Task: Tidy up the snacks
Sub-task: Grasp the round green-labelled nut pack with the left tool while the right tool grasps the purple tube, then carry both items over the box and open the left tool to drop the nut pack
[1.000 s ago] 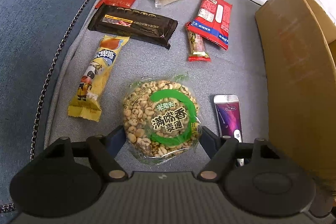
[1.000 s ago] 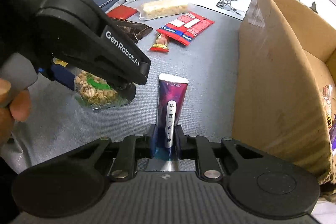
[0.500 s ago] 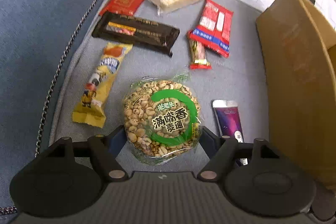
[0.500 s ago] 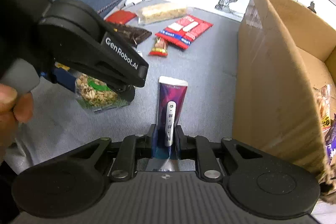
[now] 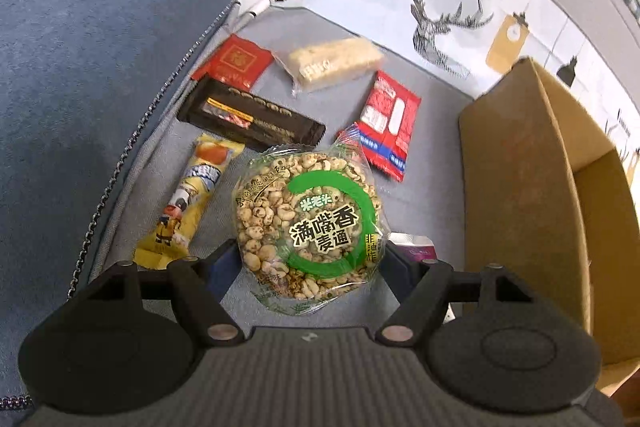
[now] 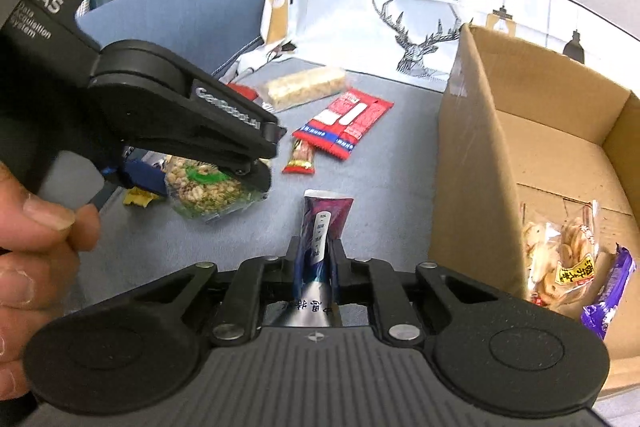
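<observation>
Beside the cardboard box, on the grey cushion, you have both tools loaded. Your left tool is clamped across the round puffed-grain cake pack, which looks lifted clear of the cushion on the side away from the box. Your right tool is pinched tight on the purple tube-shaped sachet, just beside the box's near wall. The box already holds a bag of crisps and a purple bar. To finish well, I'd carry each item high enough to clear the box's wall, one tool at a time so they don't collide, and release low inside. Keep the squeeze on the grain cake gentle; it probably crumbles.
</observation>
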`<state>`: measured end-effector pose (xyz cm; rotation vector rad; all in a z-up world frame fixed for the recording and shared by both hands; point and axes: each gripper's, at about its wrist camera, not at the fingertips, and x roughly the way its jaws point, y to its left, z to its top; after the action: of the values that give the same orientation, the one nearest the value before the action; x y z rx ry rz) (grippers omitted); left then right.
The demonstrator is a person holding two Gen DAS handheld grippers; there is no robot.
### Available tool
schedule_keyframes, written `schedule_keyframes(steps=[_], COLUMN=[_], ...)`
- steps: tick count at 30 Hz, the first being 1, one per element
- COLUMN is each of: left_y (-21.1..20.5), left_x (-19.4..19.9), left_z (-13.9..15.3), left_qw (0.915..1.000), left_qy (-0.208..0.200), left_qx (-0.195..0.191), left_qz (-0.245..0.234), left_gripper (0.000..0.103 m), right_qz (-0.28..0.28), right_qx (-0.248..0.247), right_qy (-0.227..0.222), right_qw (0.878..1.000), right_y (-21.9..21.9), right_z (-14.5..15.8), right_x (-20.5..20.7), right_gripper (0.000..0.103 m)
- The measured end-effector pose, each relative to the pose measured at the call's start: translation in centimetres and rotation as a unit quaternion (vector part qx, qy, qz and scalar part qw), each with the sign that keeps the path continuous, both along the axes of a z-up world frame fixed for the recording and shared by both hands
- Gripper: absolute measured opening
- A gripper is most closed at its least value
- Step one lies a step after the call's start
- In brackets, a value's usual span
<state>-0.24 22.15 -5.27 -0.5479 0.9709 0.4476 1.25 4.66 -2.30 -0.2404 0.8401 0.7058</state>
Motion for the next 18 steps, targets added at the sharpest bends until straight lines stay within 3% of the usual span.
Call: schedule_keyframes(steps=[12,18], left_y=[1.0,0.8], left_x=[-0.9,-1.0], left_z=[1.8,2.9], left_qw=[0.9979,0.9957], left_qy=[-0.043,-0.074], left_qx=[0.02,0.024], left_qz=[0.044,0.052], left_gripper=[0.079,0.079], right_qz=[0.001,-0.001], right_qx=[0.036,0.085], right_qy=[-0.052,-0.084], right_qw=[0.998,0.993], right_y=[-0.7,-3.0], right_z=[2.3,7.9], right_x=[-0.1,1.5], right_gripper=[0.013,0.013])
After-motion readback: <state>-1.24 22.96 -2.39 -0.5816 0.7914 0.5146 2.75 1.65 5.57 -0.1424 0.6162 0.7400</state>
